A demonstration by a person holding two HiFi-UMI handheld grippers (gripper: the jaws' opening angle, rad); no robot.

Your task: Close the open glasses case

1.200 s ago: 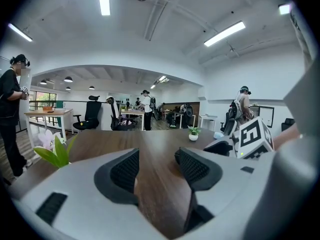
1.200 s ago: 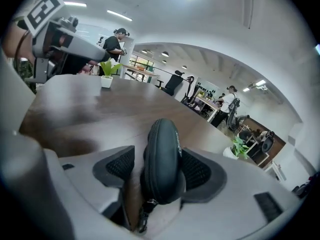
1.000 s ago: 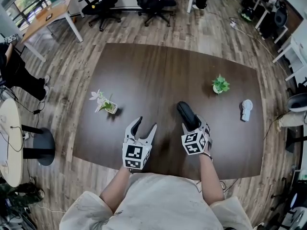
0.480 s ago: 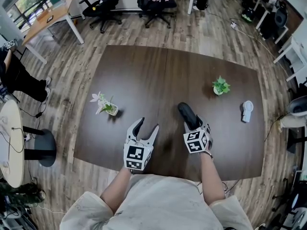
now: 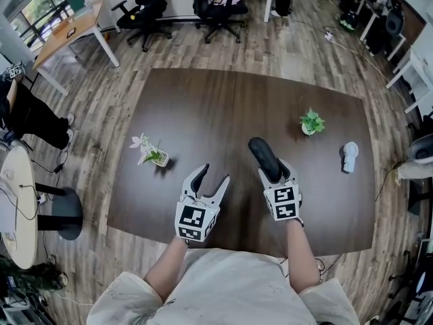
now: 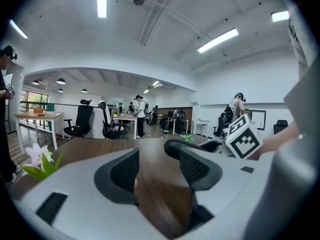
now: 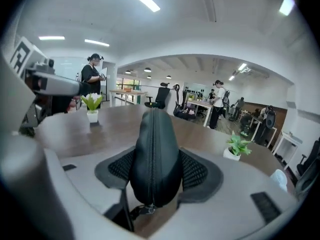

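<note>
Case (image 5: 262,156): black, seam zipped shut along its length; the zip pull hangs at the near end in the right gripper view.
Case position: on the near half of the table (image 5: 203,100), right of centre. It stands on edge with the seam uppermost, its long axis running away from the person.
Case contact with table: cannot tell whether it rests on the top or is held just clear of it.
Right gripper (image 5: 275,173): clamped on the near end of the case, with one of the ribbed pads (image 7: 199,172) against each flank. The jaws have just been closing slightly with the case between them.
Left gripper (image 5: 214,175): released, jaws apart, nothing but bare tabletop between them. It is held to the left of the right gripper, apart from the case.
Flower pot (image 5: 150,151): on the left side of the table, well apart from the case.
Plant (image 5: 310,121): small green one, beyond the case and to its right.
Fan (image 5: 348,156): white, near the right edge of the table, right of the plant.
</note>
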